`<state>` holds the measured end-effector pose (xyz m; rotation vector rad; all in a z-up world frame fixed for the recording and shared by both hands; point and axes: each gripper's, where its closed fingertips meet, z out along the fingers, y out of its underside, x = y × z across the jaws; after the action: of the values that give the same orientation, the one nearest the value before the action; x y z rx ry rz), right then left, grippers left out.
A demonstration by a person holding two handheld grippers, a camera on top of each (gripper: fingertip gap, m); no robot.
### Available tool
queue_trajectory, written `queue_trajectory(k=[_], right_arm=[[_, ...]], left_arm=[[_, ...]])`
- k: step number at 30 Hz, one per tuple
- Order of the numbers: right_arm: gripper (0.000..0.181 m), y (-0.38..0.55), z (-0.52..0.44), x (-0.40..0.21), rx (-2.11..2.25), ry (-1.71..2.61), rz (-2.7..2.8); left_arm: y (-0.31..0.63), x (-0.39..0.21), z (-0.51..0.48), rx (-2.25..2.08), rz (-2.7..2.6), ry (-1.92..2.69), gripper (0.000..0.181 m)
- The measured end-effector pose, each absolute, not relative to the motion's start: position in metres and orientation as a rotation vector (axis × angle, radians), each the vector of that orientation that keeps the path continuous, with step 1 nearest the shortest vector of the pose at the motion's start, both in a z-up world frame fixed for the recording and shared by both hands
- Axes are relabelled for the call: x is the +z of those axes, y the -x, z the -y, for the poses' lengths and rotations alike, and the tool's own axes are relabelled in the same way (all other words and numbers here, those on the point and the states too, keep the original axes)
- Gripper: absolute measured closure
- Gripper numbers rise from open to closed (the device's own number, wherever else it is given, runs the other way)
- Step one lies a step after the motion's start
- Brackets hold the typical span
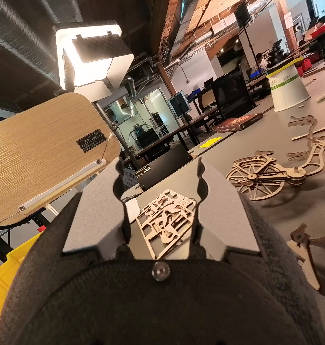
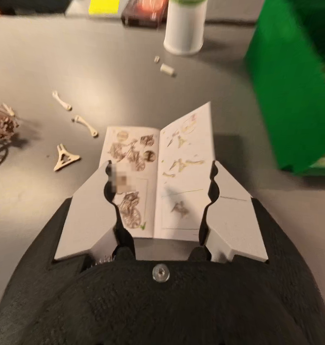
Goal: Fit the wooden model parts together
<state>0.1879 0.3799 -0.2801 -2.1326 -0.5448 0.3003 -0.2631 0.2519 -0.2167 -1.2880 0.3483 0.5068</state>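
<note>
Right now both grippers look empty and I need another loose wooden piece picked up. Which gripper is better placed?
Probably the right gripper: open over the instruction booklet, with the loose triangular piece just beside it. The left gripper, also open, faces the cut-out sheet.

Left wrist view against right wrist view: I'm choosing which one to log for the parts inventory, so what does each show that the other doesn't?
Only the left wrist view shows the laser-cut wooden sheet between the open left hand-held gripper and the wooden bicycle model's whole wheel and frame.

Only the right wrist view shows the open instruction booklet under the open right hand-held gripper, loose bone-shaped pieces, a triangular piece and the green bin.

Both show the grey table, white canister and dark box.
</note>
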Motion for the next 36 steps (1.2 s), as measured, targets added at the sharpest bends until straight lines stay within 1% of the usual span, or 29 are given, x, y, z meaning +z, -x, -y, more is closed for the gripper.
queue_trajectory(k=[1, 3, 4, 5, 6, 8, 9, 10, 11, 12, 14, 16, 18, 19, 21, 23, 25, 32, 34, 36], right_arm=[[0.086, -0.195, -0.386, -0.268, 0.264, 2.062, 0.527], [0.100, -0.218, -0.399, -0.244, 0.176, 1.932, 0.422], [0.100, -0.229, -0.405, -0.232, 0.146, 1.866, 0.355], [0.107, -0.238, -0.408, -0.219, 0.128, 1.783, 0.304], [0.120, -0.246, -0.409, -0.206, 0.115, 1.689, 0.272], [0.131, -0.256, -0.407, -0.190, 0.115, 1.553, 0.219], [0.136, -0.260, -0.406, -0.190, 0.129, 1.542, 0.199], [0.137, -0.261, -0.407, -0.195, 0.155, 1.569, 0.198], [0.137, -0.258, -0.407, -0.204, 0.193, 1.621, 0.222], [0.136, -0.253, -0.407, -0.215, 0.244, 1.678, 0.263], [0.124, -0.242, -0.406, -0.235, 0.363, 1.772, 0.318], [0.120, -0.234, -0.404, -0.257, 0.477, 1.885, 0.329], [0.120, -0.236, -0.403, -0.283, 0.492, 2.021, 0.324], [0.125, -0.240, -0.402, -0.296, 0.465, 2.091, 0.318], [0.152, -0.241, -0.395, -0.312, 0.470, 2.199, 0.326], [0.173, -0.234, -0.387, -0.315, 0.562, 2.231, 0.333], [0.181, -0.231, -0.380, -0.313, 0.637, 2.231, 0.328], [0.181, -0.230, -0.379, -0.295, 0.684, 2.110, 0.355], [0.181, -0.219, -0.381, -0.275, 0.770, 1.964, 0.408], [0.181, -0.204, -0.380, -0.248, 0.954, 1.759, 0.438]], left_arm=[[0.264, -0.216, -0.252, 0.510, -0.344, 1.288, 0.103], [0.265, -0.216, -0.251, 0.518, -0.337, 1.287, 0.105], [0.266, -0.216, -0.251, 0.523, -0.334, 1.287, 0.106], [0.267, -0.216, -0.251, 0.528, -0.331, 1.287, 0.107], [0.268, -0.216, -0.251, 0.534, -0.327, 1.288, 0.108], [0.270, -0.213, -0.249, 0.561, -0.315, 1.281, 0.109], [0.272, -0.209, -0.245, 0.594, -0.309, 1.260, 0.118], [0.272, -0.206, -0.241, 0.615, -0.311, 1.239, 0.128], [0.271, -0.205, -0.240, 0.616, -0.311, 1.233, 0.132], [0.272, -0.205, -0.239, 0.620, -0.303, 1.236, 0.132], [0.274, -0.207, -0.241, 0.634, -0.300, 1.247, 0.133], [0.275, -0.208, -0.243, 0.641, -0.301, 1.257, 0.133], [0.275, -0.210, -0.244, 0.645, -0.307, 1.264, 0.133], [0.275, -0.210, -0.244, 0.647, -0.309, 1.267, 0.133], [0.275, -0.211, -0.245, 0.649, -0.312, 1.272, 0.133], [0.275, -0.212, -0.246, 0.652, -0.313, 1.276, 0.133], [0.276, -0.212, -0.246, 0.654, -0.313, 1.278, 0.134], [0.275, -0.214, -0.247, 0.653, -0.321, 1.286, 0.136], [0.275, -0.214, -0.247, 0.654, -0.323, 1.286, 0.137], [0.275, -0.214, -0.247, 0.652, -0.324, 1.287, 0.137]])
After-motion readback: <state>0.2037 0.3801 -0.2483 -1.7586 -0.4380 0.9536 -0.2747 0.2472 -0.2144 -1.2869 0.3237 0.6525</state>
